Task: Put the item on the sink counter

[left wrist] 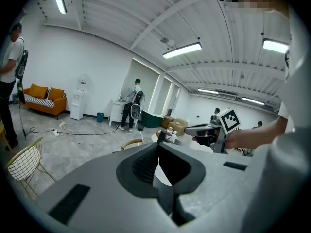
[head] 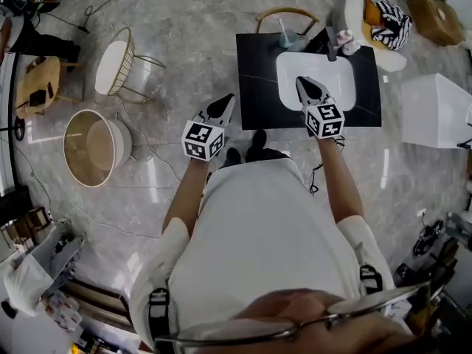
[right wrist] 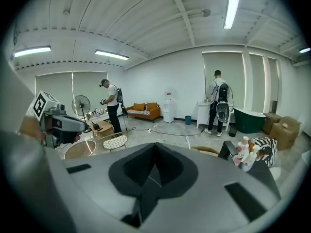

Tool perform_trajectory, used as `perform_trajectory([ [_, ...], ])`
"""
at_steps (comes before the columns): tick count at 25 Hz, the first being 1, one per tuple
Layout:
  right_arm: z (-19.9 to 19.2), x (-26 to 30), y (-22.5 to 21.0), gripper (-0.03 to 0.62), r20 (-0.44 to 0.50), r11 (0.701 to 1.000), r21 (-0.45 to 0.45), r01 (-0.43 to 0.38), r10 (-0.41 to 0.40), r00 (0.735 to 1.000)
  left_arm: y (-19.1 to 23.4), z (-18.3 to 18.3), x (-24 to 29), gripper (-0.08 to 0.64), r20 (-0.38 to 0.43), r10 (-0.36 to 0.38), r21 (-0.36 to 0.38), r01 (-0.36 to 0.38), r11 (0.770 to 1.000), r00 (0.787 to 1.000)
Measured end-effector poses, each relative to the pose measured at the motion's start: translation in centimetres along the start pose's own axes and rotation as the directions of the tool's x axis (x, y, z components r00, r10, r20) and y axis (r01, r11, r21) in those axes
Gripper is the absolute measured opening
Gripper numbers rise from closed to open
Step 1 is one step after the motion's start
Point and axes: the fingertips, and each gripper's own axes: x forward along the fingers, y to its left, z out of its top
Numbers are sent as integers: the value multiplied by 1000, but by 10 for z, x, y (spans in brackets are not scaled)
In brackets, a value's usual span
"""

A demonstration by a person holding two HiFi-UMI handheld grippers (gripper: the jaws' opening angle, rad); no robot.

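Sink counter (head: 254, 87) by left gripper (head: 226, 102) and right gripper (head: 304, 82), jaws of each together, empty.

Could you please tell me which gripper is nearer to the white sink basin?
Right. The right gripper hangs over the front part of the basin. The left gripper is off to its left, by the black counter's left edge, outside the basin.

"What lies beneath the right gripper (head: 302, 82)?"
"A glossy, smooth white basin (head: 343, 80), set in a matt black veined stone-look counter (head: 254, 87)."
"And beside the left gripper (head: 228, 100)?"
"A polished grey marble-look floor (head: 184, 21) and a gold wire-metal chair (head: 127, 61). Both gripper shells look like matt grey plastic."
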Motion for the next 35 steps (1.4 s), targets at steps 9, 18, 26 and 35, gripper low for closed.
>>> perform_trajectory([
  [9,-11,-68,30,8,31,995,40,95,-96,995,-24,-8,-17,5,5,-93,16,93,996,996],
  [18,-25,-121,37,6,64,986,78,149,-154,986,-55,-10,-24,5,2,-136,35,136,990,991],
  [26,-13,-145,20,6,139,986,94,141,-153,978,-71,1,-27,5,35,-103,48,101,994,994],
  [35,-7,-161,11,6,172,990,88,110,-124,977,-83,7,-24,5,51,-81,47,79,996,995],
])
